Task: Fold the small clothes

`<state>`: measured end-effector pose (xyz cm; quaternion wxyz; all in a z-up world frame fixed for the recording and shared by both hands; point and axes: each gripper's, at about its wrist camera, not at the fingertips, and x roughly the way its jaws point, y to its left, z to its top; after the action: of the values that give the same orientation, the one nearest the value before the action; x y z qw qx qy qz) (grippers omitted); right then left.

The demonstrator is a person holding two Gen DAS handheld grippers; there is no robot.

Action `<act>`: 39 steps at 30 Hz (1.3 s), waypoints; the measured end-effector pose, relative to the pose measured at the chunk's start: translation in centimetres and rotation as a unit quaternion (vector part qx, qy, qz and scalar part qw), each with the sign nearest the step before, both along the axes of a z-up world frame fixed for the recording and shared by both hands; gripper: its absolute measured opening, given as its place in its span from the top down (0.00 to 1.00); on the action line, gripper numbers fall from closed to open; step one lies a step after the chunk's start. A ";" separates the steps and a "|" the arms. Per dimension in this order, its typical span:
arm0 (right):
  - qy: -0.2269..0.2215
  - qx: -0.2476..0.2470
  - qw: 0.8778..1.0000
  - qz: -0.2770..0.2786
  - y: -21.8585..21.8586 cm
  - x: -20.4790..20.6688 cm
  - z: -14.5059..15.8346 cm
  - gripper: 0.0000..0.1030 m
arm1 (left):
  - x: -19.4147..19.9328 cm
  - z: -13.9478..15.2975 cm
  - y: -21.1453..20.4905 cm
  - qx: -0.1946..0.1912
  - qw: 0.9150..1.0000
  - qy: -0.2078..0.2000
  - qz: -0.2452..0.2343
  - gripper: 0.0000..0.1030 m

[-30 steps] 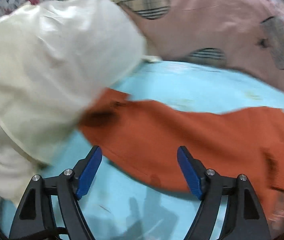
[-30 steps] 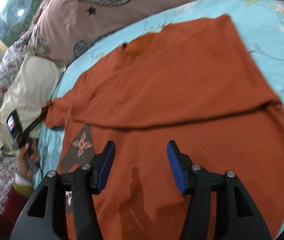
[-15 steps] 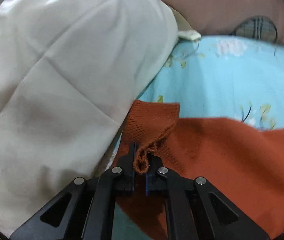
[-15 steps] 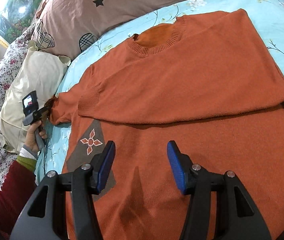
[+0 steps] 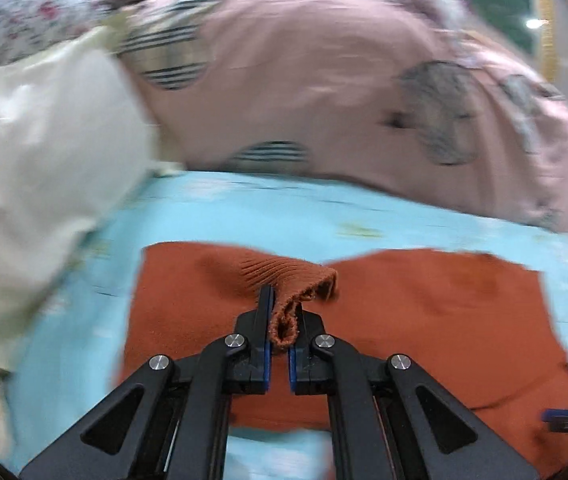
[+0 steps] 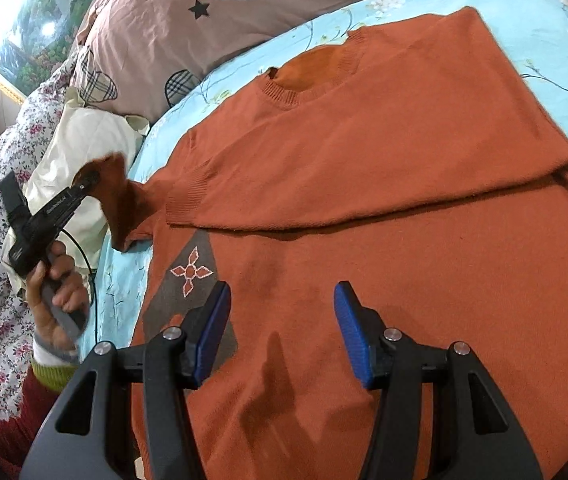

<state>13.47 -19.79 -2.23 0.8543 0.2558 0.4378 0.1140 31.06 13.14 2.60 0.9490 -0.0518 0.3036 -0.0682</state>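
The left wrist view is smeared with motion blur, so the pillow prints and the bedsheet's flowers are hard to make out there. The lower hem of the orange sweater (image 6: 383,208) runs out of the right wrist view, and one sleeve lies folded across its chest, hiding what is beneath.

The sweater is a fine knit with a ribbed neckline and ribbed cuffs, and a grey diamond patch (image 6: 190,276) bearing a pale cross-shaped motif. It lies spread on the light blue floral bedsheet (image 6: 539,12) of the bed. The left claw (image 5: 280,320) is pressed together on the ribbed cuff (image 5: 284,276), which is lifted off the sheet in a curled bunch. The right claw (image 6: 282,324) stands spread above the sweater's front, holding nothing.

A pink pillow (image 6: 284,8) with plaid hearts and a quilted cream cushion (image 6: 84,140) sit beside the sheet.
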 end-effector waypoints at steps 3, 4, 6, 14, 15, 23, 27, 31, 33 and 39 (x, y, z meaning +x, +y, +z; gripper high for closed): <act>-0.004 0.006 1.000 -0.017 -1.3 -0.6 0.1 0.47 | -1.1 0.0 -6.0 -0.036 0.998 0.002 -0.054 0.96; -0.005 0.009 1.000 -0.027 -2.0 -0.8 0.1 0.47 | -1.2 -0.2 -8.4 -0.044 0.996 0.004 -0.074 0.96; -0.006 0.011 0.999 -0.041 -2.8 -1.1 0.1 0.47 | -1.5 -0.6 -12.0 -0.053 0.994 0.011 -0.098 0.96; -0.005 0.020 0.995 -0.101 -6.5 -2.0 -0.1 0.47 | 0.6 -6.1 -24.1 -0.032 0.984 0.070 -0.160 0.96; -0.006 0.021 0.994 -0.103 -6.7 -1.9 0.0 0.47 | 0.9 -7.0 -24.9 -0.027 0.983 0.081 -0.163 0.95; -0.012 0.036 0.996 -0.085 -5.5 1.9 0.5 0.37 | -1.9 -9.6 -22.9 -0.032 0.977 0.120 -0.171 0.65; -0.005 0.047 0.997 -0.066 -3.8 4.6 0.1 0.36 | -5.0 -8.2 -18.8 -0.028 0.985 0.095 -0.144 0.61; 0.010 0.036 0.997 -0.060 -2.4 7.3 -1.2 0.36 | -7.3 -7.8 -13.0 -0.013 0.994 0.080 -0.070 0.61; 0.016 0.036 0.997 -0.059 -1.8 8.6 -1.9 0.36 | -7.8 -8.0 -10.4 -0.007 0.996 0.082 -0.024 0.61; 0.014 0.018 0.999 -0.036 0.6 11.9 -2.5 0.42 | -6.5 -10.1 -4.8 -0.020 0.990 0.121 0.064 0.62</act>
<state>25.35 -19.20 -4.72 0.8472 0.2884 0.4376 0.0871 24.60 8.31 -7.55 0.9064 -0.0983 0.4108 -0.0068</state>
